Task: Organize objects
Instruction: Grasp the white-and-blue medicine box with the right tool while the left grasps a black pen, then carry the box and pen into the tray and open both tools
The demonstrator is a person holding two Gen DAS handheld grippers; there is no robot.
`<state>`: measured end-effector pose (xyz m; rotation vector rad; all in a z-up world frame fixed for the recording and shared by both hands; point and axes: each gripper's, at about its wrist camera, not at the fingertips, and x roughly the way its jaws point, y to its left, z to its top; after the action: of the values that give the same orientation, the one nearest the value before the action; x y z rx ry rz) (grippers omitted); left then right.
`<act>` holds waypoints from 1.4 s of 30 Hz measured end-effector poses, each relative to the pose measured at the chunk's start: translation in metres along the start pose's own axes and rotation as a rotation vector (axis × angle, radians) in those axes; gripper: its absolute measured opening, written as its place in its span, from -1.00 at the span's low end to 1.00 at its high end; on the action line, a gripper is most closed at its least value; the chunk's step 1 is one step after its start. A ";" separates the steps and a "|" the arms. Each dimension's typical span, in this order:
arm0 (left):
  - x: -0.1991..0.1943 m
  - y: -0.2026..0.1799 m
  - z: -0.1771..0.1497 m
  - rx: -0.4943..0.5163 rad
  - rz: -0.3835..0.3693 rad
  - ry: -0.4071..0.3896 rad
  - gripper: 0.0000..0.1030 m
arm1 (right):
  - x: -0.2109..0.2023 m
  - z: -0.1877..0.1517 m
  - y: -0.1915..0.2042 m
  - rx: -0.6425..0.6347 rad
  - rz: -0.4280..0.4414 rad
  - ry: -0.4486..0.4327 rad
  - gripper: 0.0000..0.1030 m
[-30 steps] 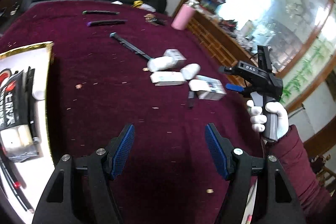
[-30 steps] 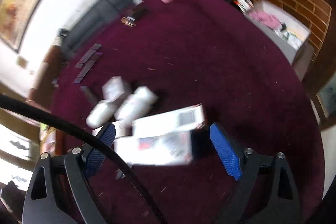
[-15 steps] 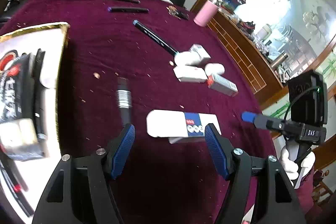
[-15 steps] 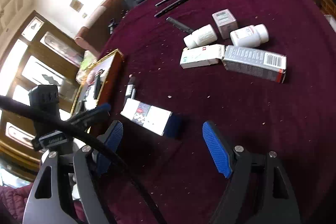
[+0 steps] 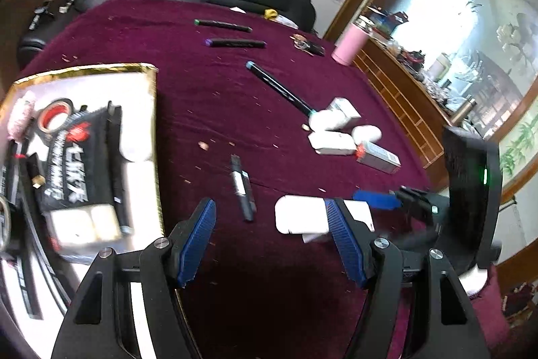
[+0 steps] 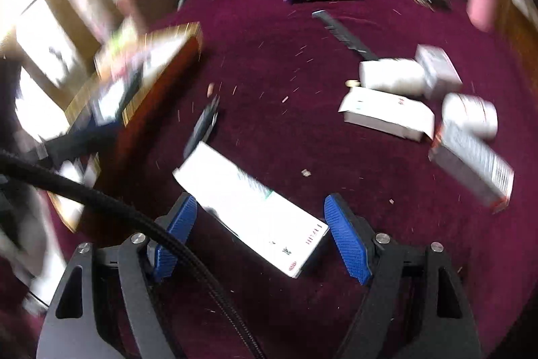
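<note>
Maroon table [image 5: 262,110]; three markers [image 5: 222,25], two bottles [image 5: 328,119]

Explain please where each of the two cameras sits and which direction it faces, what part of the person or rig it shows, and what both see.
Left wrist: sits on the left gripper, looks down across the maroon table; shows its own open fingers, also the right gripper.
Right wrist: sits on the right gripper, looks steeply down at the white box between its open fingers; blurred.
Shared: the white box, gold-edged tray, pink bottle.
</note>
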<state>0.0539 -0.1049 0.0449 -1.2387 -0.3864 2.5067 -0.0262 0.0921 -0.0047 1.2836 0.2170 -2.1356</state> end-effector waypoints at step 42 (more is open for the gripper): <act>0.058 -0.024 0.017 0.150 0.106 0.097 -0.78 | -0.024 -0.011 -0.046 0.274 -0.148 0.002 -0.38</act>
<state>0.0108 -0.0618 0.0220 -1.3466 -0.1100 2.4976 -0.0370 0.1436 0.0019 1.4628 0.0204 -2.3523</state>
